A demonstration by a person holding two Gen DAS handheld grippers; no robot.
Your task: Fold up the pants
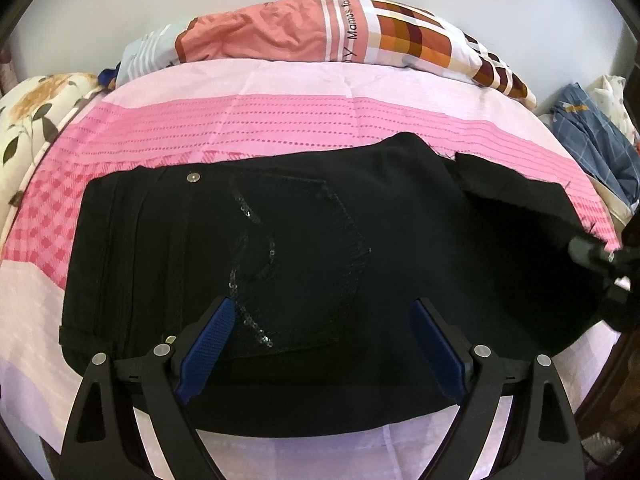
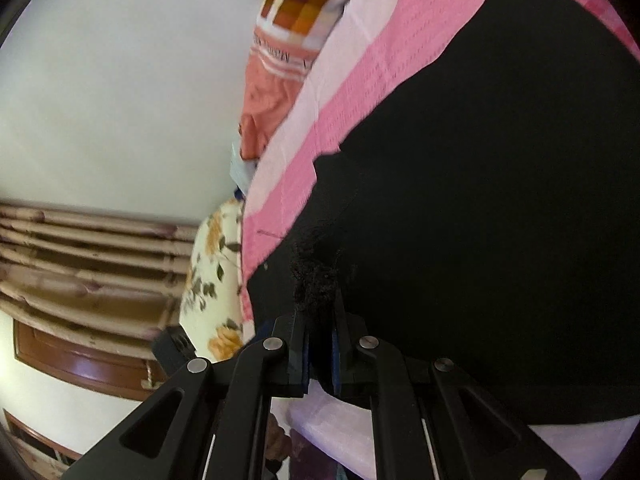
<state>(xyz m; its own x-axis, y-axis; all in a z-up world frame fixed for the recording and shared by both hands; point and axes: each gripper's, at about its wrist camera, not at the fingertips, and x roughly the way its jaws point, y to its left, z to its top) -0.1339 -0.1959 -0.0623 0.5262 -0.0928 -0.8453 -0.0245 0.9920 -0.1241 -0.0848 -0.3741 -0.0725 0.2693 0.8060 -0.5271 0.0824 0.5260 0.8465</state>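
Black pants lie across a pink bed sheet, waistband to the left, a sequinned back pocket facing up. My left gripper hovers wide open over the pocket, blue pads apart, nothing between them. At the right edge of the left wrist view, my right gripper grips the frayed leg end. In the right wrist view, my right gripper is shut on the frayed hem of the pants, and the black cloth spreads to the right of it.
A patterned orange and white pillow lies at the far side of the bed. A floral cloth sits left, blue checked fabric right. A brown wooden headboard and white wall show in the right wrist view.
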